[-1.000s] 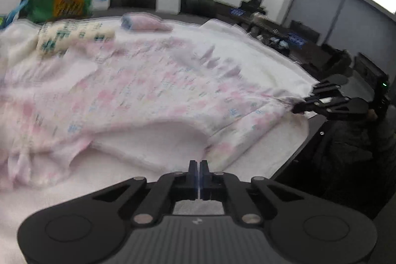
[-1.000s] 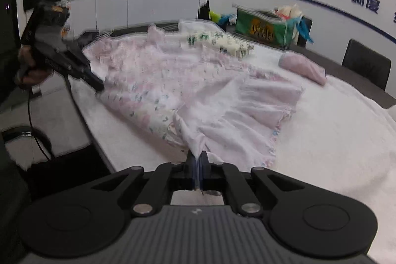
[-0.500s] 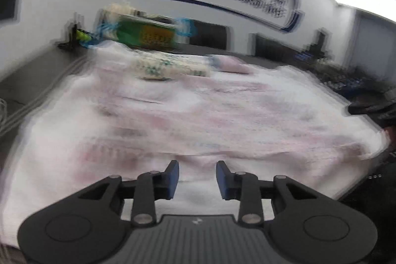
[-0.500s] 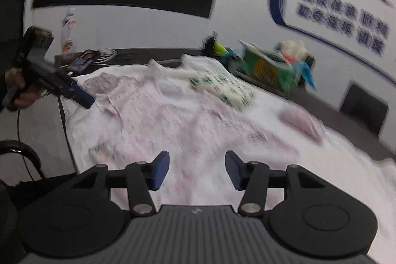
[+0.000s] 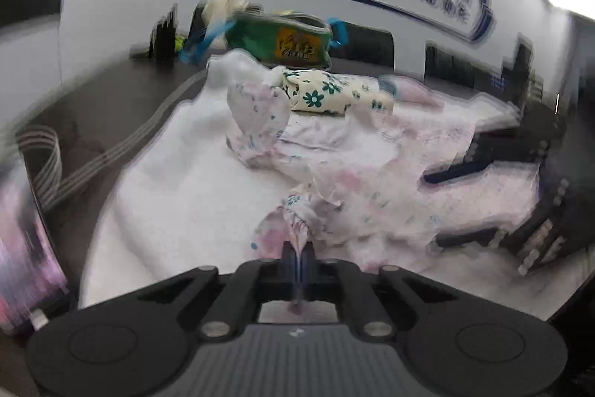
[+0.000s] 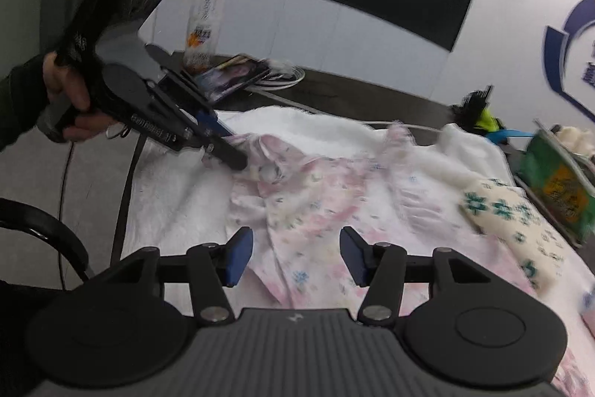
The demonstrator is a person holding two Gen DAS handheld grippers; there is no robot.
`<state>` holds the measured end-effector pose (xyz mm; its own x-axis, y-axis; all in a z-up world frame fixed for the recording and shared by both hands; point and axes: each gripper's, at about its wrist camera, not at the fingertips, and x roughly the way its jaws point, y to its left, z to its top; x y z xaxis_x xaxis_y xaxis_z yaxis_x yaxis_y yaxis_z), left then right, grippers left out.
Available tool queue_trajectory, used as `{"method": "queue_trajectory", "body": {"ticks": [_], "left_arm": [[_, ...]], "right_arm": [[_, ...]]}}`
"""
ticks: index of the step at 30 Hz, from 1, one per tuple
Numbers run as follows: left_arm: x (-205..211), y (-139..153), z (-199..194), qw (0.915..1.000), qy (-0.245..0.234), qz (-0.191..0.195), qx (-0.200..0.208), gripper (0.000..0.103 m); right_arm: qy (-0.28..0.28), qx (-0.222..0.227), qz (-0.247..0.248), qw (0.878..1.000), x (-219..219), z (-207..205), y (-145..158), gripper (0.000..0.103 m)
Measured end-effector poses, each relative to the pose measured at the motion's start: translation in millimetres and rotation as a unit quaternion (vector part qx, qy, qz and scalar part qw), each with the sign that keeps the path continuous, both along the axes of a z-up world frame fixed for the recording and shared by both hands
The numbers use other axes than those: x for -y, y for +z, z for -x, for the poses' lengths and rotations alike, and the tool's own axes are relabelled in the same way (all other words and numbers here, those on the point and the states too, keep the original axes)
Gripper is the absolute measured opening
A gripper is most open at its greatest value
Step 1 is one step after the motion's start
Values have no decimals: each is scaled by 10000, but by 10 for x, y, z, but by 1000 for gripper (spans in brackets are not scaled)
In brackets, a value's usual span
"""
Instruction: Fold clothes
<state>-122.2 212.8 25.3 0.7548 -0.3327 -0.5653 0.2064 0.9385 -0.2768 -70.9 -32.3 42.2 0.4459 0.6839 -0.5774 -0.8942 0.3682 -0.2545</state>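
Left wrist view: my left hand-held gripper (image 5: 297, 257) pinches the pink garment (image 5: 357, 181) shut while my right hand-held gripper (image 6: 295, 253) hovers half-open and empty, best gripping the opposite edge squarely.

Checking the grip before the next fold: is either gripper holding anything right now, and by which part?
The left gripper is shut on a bunched edge of the pink floral garment. The right gripper is open above it, holding nothing.
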Motion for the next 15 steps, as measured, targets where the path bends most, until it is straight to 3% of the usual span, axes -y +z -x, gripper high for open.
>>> {"method": "queue_trajectory", "body": {"ticks": [2, 4, 7, 10, 12, 13, 15], "left_arm": [[-165, 58, 49, 9951, 164, 958, -153, 1], [-319, 106, 99, 9825, 338, 1812, -272, 0], [-482, 42, 141, 9703, 622, 2321, -273, 0], [-598, -92, 105, 9574, 867, 2714, -460, 0], [-636, -155, 97, 9522, 985, 2838, -549, 0], [-661, -173, 84, 9491, 1016, 2922, -590, 0], [-697, -192, 90, 9434, 1082, 3070, -639, 0]], "right_arm": [[148, 13, 20, 9999, -74, 39, -44, 52], [393, 105, -195, 9990, -59, 143, -54, 52], [629, 207, -167, 9977, -162, 270, -121, 51], [444, 334, 209, 9982, -341, 244, -255, 40], [272, 57, 277, 9992, -386, 128, -308, 24], [250, -70, 219, 9994, -373, 87, -307, 23], [225, -292, 153, 9992, -357, 16, -299, 6]]}}
